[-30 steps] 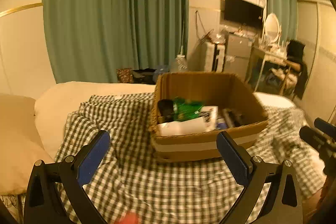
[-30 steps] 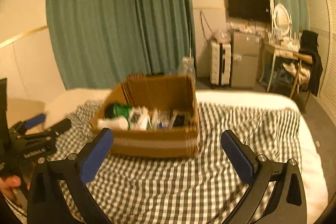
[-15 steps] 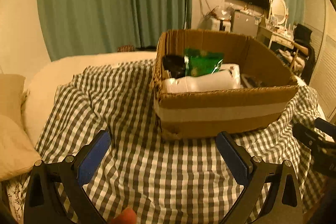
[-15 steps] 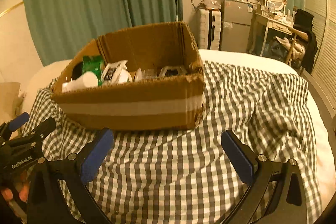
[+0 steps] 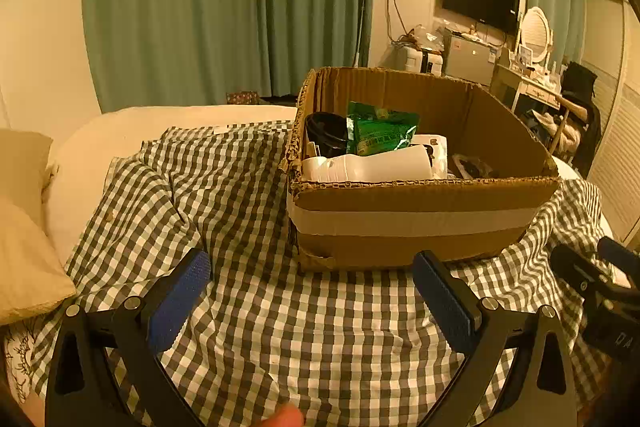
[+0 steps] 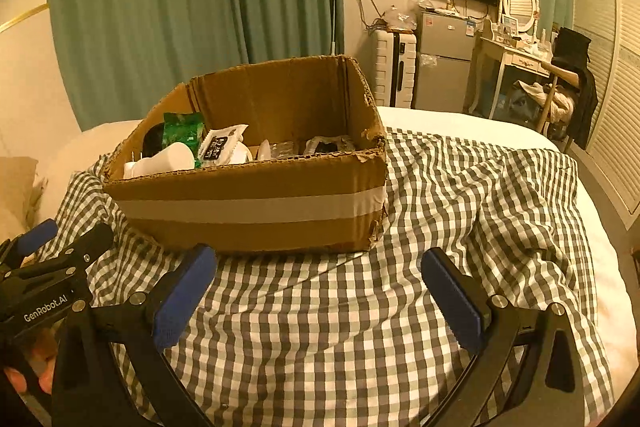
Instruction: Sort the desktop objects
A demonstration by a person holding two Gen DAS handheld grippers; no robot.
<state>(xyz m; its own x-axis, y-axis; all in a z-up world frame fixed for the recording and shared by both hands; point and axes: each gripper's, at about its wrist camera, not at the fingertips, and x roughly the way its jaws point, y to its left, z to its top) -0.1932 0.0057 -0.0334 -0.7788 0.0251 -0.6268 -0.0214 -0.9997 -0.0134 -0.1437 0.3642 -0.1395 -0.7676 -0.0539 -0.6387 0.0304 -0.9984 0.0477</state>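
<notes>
Both tools are empty: the left hand-held gripper (image 5: 312, 291) and the right hand-held gripper (image 6: 320, 289) each have their blue pads spread wide, hovering over the checked bedspread (image 6: 460, 195) just short of the cardboard box (image 5: 400, 223). The things to sort sit inside the box, towards its left end: a white bottle (image 5: 372, 167) lying along the near wall, a green packet (image 5: 380, 135) propped behind it, a black cup (image 5: 326, 135), and a white sachet (image 6: 220, 143).

The likely trouble is the soft bed. The box stands on rumpled cloth over a mattress, so pressing on its torn rim could tip or slide it. The bottle lies hard against the near wall, leaving a finger little room, and the packets may slip or drag a neighbour out.

Compared with half a second ago, both cameras show the box slightly smaller and lower, with more of the curtains and room above it, so the tools seem to have eased back or tilted up
</notes>
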